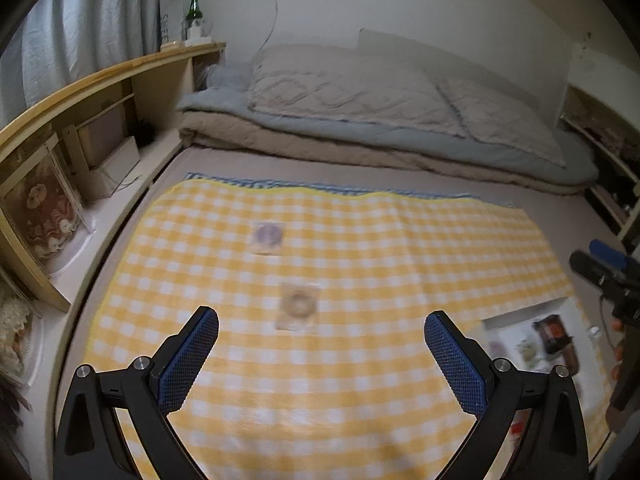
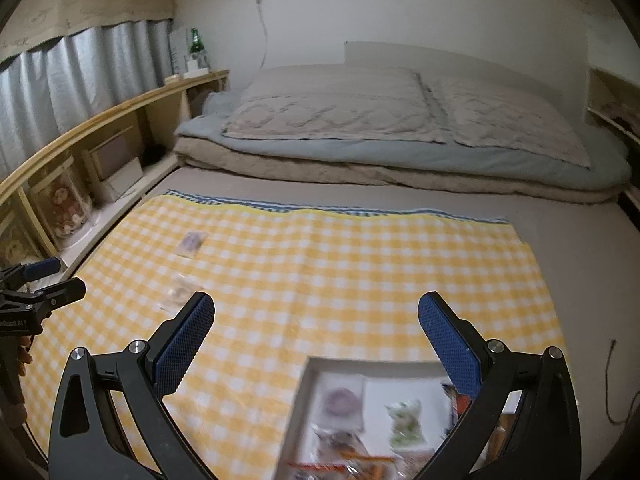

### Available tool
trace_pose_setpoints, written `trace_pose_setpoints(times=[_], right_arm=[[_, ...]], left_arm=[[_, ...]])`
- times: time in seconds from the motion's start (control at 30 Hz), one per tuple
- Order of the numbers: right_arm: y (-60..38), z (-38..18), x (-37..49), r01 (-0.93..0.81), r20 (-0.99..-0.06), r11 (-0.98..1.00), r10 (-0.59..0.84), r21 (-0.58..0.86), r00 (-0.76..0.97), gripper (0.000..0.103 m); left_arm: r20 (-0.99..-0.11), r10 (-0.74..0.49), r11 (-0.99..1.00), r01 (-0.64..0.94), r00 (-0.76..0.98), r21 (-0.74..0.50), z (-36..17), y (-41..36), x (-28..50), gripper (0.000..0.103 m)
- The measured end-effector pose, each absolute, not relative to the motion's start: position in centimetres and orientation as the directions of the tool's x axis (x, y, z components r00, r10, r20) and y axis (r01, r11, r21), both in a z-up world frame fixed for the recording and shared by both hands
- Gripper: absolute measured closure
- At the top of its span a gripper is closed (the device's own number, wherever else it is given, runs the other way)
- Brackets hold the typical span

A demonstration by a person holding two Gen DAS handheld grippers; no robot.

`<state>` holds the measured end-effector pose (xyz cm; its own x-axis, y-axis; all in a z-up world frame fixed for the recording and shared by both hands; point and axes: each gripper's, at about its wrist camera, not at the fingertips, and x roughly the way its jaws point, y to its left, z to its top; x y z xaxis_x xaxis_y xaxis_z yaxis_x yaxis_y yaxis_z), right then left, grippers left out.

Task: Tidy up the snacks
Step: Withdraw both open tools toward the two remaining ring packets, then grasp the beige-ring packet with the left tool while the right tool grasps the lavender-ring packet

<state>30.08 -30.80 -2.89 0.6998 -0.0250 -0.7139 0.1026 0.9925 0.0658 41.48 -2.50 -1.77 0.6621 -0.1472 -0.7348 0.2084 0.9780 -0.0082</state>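
Two clear snack packets lie on the yellow checked cloth (image 1: 360,264): one with a tan ring (image 1: 298,307) and, farther off, one with a purple ring (image 1: 267,237). My left gripper (image 1: 321,330) hangs open just short of the tan ring packet, nothing between its fingers. In the right wrist view the same purple packet (image 2: 191,243) and tan packet (image 2: 179,290) sit at the left. My right gripper (image 2: 316,316) is open and empty above the white tray (image 2: 316,364), which holds several snack packets. The tray (image 1: 496,322) also shows at the left view's right side.
Folded bedding (image 1: 380,120) fills the back of the bed. A wooden shelf (image 1: 104,92) with a green bottle (image 1: 194,10) runs along the left side. The right gripper's body (image 1: 608,276) and a hand show at the right edge; a cable (image 2: 612,384) lies on the floor.
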Motion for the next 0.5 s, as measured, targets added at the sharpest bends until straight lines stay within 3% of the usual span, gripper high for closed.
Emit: trace_pose_setpoints(times=[0.2,0.5], right_arm=[[-28.9,-4.8,35.1,0.082,-0.712,0.993,0.006,0.090,0.702,0.000],[-25.3,-10.5,44.7,0.013,-0.776,0.986,0.123,0.167,0.618,0.000]], left_arm=[[-0.750,-0.156,0.972,0.234,0.643,-0.001,-5.0,-2.3,46.3,0.000],[-0.774,-0.154,0.970,0.244,0.614,0.001,-15.9,-4.0,53.1,0.004]])
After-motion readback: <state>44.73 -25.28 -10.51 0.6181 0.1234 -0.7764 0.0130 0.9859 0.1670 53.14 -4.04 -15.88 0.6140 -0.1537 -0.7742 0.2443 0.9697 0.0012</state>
